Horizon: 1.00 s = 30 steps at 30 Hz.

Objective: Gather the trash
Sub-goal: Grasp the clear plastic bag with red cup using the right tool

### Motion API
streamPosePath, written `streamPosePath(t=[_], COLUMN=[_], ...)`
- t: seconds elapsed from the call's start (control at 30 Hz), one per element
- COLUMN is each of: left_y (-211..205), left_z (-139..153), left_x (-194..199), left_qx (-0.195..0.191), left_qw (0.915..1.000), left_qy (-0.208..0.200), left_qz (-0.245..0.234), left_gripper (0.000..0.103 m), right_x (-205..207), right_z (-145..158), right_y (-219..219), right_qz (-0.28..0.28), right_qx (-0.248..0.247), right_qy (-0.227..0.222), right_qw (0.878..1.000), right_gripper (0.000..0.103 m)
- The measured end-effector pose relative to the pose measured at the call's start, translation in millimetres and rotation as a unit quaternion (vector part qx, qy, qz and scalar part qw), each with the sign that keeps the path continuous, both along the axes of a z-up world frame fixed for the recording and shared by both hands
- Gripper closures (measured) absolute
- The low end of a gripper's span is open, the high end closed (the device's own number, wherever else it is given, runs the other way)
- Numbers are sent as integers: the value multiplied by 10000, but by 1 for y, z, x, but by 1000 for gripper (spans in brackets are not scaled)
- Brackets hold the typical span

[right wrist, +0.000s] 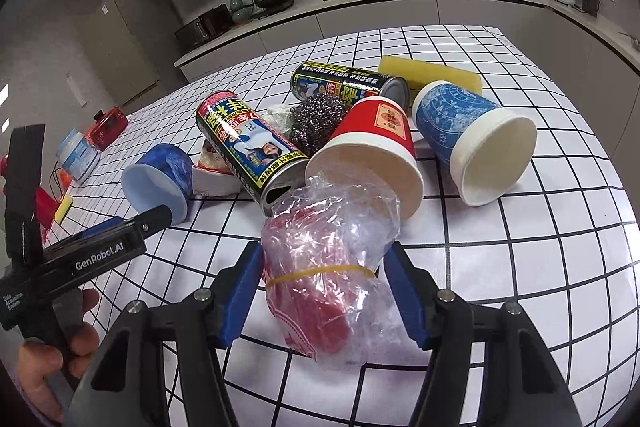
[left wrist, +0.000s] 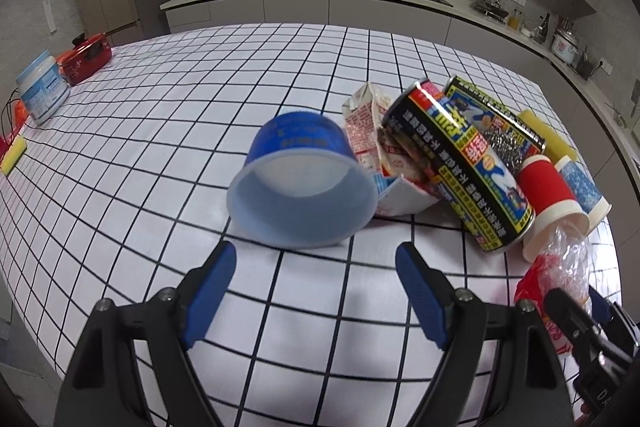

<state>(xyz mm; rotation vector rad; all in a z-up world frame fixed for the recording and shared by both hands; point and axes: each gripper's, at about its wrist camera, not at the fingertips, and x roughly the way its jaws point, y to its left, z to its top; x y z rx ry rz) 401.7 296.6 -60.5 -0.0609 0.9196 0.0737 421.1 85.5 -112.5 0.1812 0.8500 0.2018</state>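
Right gripper [right wrist: 320, 291] fingers flank a crumpled plastic bag [right wrist: 332, 259] bound by a yellow rubber band; pads seem to touch both sides, firm grip can't be confirmed. Left gripper [left wrist: 316, 283] jaws apart, nothing between them, near a tipped blue tub [left wrist: 300, 179]. Two cans, red cup [right wrist: 368, 147], blue cup [right wrist: 472, 143], steel scourer and sponge lie just beyond on the checked table [left wrist: 160, 147].
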Motion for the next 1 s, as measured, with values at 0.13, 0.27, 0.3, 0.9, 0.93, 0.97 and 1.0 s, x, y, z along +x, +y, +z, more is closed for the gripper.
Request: streamPosePath(t=[0.13, 0.27, 0.3, 0.9, 0.93, 0.97, 1.0], left_y=[0, 3, 4, 18, 14, 9, 5], left_z=[1, 3, 3, 2, 2, 1, 1], left_x=[6, 0, -3, -11, -11, -12, -13], left_qx=[0, 111, 146, 72, 59, 45, 39], left_qw=[10000, 9999, 9999, 9999, 9999, 9999, 9999], left_qy=[7, -43, -57, -100, -95, -81, -71], left_qz=[-37, -62, -57, 54, -3, -81, -142], left_gripper=[20, 20, 20, 20, 20, 20, 20], right_x=[2, 4, 5, 9, 9, 8, 7], right_z=[-1, -1, -2, -6, -6, -6, -6], right_y=[0, 1, 0, 7, 6, 5, 3], right_qz=[-46, -42, -47, 9, -9, -18, -43], right_qx=[-9, -26, -14, 33, 39, 45, 49], right_qy=[3, 11, 21, 72, 78, 78, 71], right_qw=[10000, 10000, 10000, 10000, 10000, 10000, 10000], right_gripper=[38, 38, 38, 38, 38, 38, 38])
